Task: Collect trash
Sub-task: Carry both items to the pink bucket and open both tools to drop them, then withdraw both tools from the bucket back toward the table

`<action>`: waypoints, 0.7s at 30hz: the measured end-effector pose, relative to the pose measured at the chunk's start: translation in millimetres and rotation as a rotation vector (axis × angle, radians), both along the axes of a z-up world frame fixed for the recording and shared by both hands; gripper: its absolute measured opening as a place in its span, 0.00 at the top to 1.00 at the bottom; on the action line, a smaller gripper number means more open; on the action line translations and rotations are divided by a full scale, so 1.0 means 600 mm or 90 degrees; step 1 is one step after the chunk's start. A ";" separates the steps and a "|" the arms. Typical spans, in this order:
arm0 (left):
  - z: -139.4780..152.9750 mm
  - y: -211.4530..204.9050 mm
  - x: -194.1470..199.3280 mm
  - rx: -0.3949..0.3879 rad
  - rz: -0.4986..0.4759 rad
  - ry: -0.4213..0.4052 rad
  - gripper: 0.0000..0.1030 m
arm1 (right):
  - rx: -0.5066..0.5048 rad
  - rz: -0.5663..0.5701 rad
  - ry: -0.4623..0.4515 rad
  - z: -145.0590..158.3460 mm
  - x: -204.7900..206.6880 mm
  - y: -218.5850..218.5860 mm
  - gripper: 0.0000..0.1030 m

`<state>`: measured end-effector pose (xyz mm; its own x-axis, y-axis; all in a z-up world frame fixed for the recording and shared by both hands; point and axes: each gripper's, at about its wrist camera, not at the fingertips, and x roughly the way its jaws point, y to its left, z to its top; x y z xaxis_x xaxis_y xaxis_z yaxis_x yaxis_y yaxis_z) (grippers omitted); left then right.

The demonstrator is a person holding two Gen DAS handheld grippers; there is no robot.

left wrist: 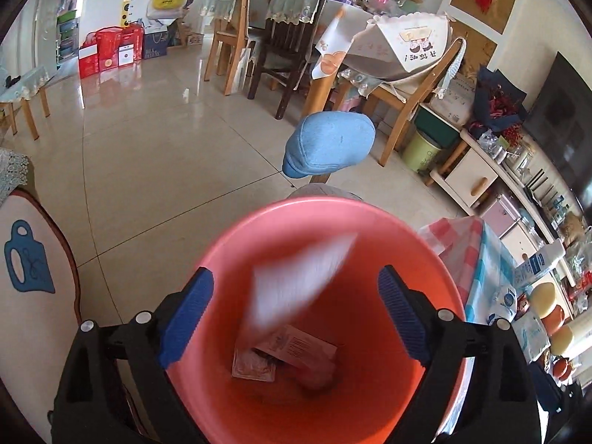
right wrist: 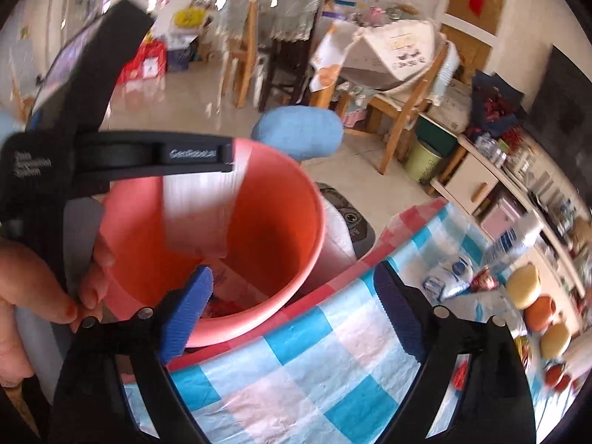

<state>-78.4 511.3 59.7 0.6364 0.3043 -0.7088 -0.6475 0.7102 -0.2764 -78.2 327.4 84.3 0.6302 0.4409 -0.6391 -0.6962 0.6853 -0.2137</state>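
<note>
Dropping stage: a white paper scrap [left wrist: 301, 281] is blurred in mid-air over the mouth of the pink bucket [left wrist: 436, 259], between the fingers of the left gripper [left wrist: 296, 318] but touching neither pad, so it looks released and falling in. Left jaws are spread wide, nothing pinched. Right gripper [right wrist: 292, 314] has its jaws spread too, empty, hanging over the near edge of the checked tablecloth [right wrist: 296, 388], with the bucket rim at its 10 o'clock.

Done so far, by the look of it: bucket bottom already holds trash, a printed paper slip [left wrist: 299, 346] and a flat wrapper [left wrist: 251, 366] at its 7 o'clock, plus a pinkish lump at 5 o'clock that may be a third piece; too murky to call.

Left to do: the table at 3 o'clock of the bucket carries more stuff, including a blue-and-white packet [right wrist: 444, 281] and a red wrapper [right wrist: 484, 281]. Whether those count as trash I can't tell. So probably partway through.

Counts:
- buckets: 1
- grippers: 2, both empty
- paper in flight: 1
- pieces settled in the bucket: 2 sure, maybe 3
- round yellow things [right wrist: 521, 285] on the table: 2 in the right view
- blue cap [left wrist: 329, 144] beyond the bucket at 12 o'clock: 1
- hand [right wrist: 33, 296] in view: 1, holding the left gripper's handle
</note>
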 end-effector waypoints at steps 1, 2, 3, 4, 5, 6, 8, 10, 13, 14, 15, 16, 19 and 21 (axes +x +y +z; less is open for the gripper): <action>-0.001 -0.002 0.000 0.001 0.000 0.001 0.13 | 0.012 -0.010 0.003 0.003 0.001 -0.012 0.13; -0.001 -0.004 0.001 0.003 -0.001 0.000 0.13 | 0.021 -0.018 0.006 0.005 -0.001 -0.022 0.13; -0.001 -0.007 0.003 0.004 -0.003 -0.001 0.13 | 0.034 -0.030 0.012 0.006 -0.001 -0.036 0.13; 0.000 -0.011 0.005 0.006 -0.007 -0.004 0.13 | 0.044 -0.041 0.015 0.007 -0.002 -0.049 0.13; 0.000 -0.015 0.008 0.009 -0.013 -0.008 0.13 | 0.051 -0.050 0.016 0.007 -0.003 -0.059 0.13; 0.001 -0.019 0.010 0.011 -0.018 -0.010 0.13 | 0.061 -0.060 0.019 0.007 -0.006 -0.073 0.13; 0.003 -0.028 0.013 0.017 -0.028 -0.020 0.13 | 0.073 -0.076 0.024 0.006 -0.010 -0.096 0.13; 0.009 -0.041 0.015 0.029 -0.038 -0.042 0.13 | 0.081 -0.085 0.033 0.002 -0.016 -0.114 0.13; 0.019 -0.059 0.014 0.052 -0.048 -0.080 0.12 | 0.091 -0.096 0.046 -0.004 -0.024 -0.139 0.12; 0.022 -0.065 0.014 0.056 -0.051 -0.091 0.12 | 0.095 -0.099 0.052 -0.007 -0.027 -0.147 0.12; 0.025 -0.070 0.015 0.059 -0.058 -0.103 0.12 | 0.098 -0.100 0.056 -0.009 -0.030 -0.153 0.12; 0.028 -0.076 0.017 0.061 -0.069 -0.117 0.12 | 0.103 -0.103 0.061 -0.011 -0.032 -0.160 0.12; 0.038 -0.093 0.019 0.071 -0.093 -0.153 0.12 | 0.116 -0.102 0.076 -0.017 -0.043 -0.179 0.12; 0.046 -0.105 0.019 0.079 -0.109 -0.186 0.11 | 0.117 -0.102 0.077 -0.019 -0.051 -0.189 0.12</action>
